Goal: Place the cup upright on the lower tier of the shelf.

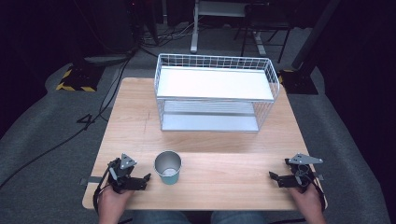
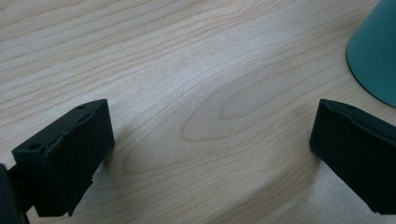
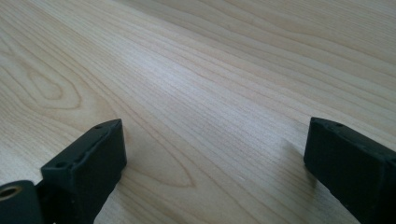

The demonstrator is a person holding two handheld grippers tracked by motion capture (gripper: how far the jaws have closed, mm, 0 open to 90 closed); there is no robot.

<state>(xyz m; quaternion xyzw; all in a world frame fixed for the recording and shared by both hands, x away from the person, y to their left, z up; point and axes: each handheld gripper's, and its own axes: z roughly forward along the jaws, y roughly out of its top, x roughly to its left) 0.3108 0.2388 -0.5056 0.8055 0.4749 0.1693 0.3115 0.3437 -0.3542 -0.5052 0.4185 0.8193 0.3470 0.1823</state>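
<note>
While both grippers rest with fingers spread, the cup (image 1: 168, 167) stands beside the left gripper (image 1: 140, 179), seemingly apart.

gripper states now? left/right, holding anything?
Left gripper: open, holding nothing, beside the teal cup.
Right gripper: open, holding nothing, low over the wooden table.

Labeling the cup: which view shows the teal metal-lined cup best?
High view: the whole teal cup with the silvery inside stands upright on the wooden table, beside the left gripper. The left gripper view catches just its teal side at the right edge.
</note>
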